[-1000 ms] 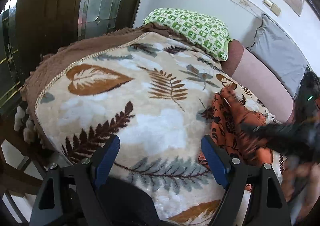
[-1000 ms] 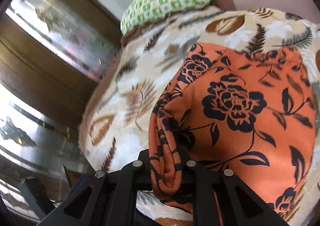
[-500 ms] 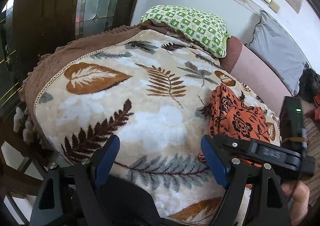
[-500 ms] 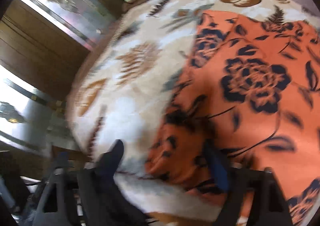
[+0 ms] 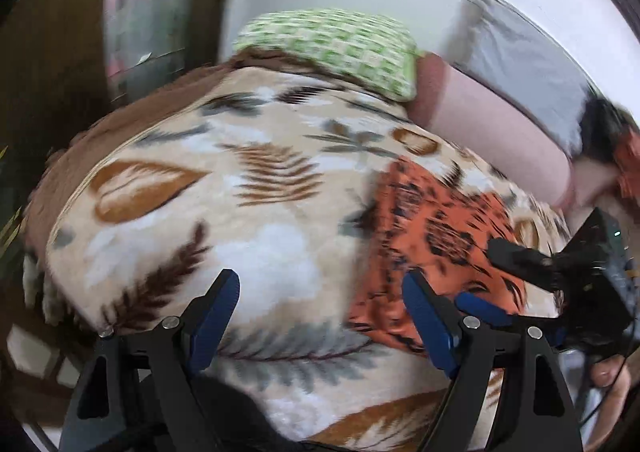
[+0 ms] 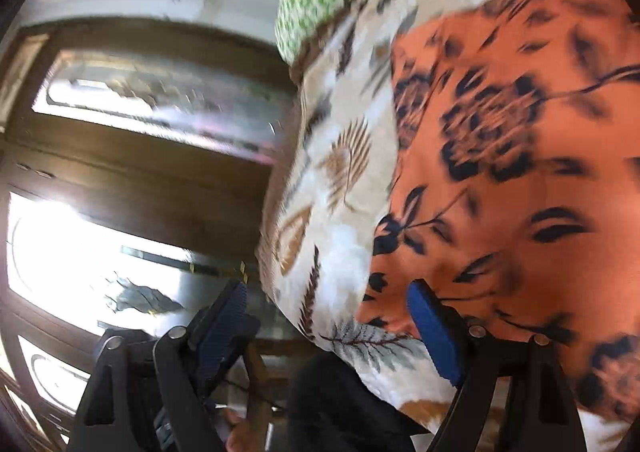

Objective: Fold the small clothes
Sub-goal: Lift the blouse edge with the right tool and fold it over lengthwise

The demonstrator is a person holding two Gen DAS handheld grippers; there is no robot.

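Both views are blurred. The orange floral garment [image 5: 436,228] lies near the bed's [image 5: 256,252] right edge, partly cut off. The left hand-held gripper [image 5: 320,316] is released; the right hand-held gripper [image 6: 326,326] has just opened, grasping nothing.

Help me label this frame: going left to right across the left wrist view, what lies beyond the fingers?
Dark wooden door → leaf-print blanket → orange floral garment → right gripper.

Left gripper [image 5: 320,316] hangs wide apart above the leaf-print blanket [image 5: 248,236]; orange floral garment [image 5: 432,244] lies right, right gripper [image 5: 504,280] over it, jaws spread
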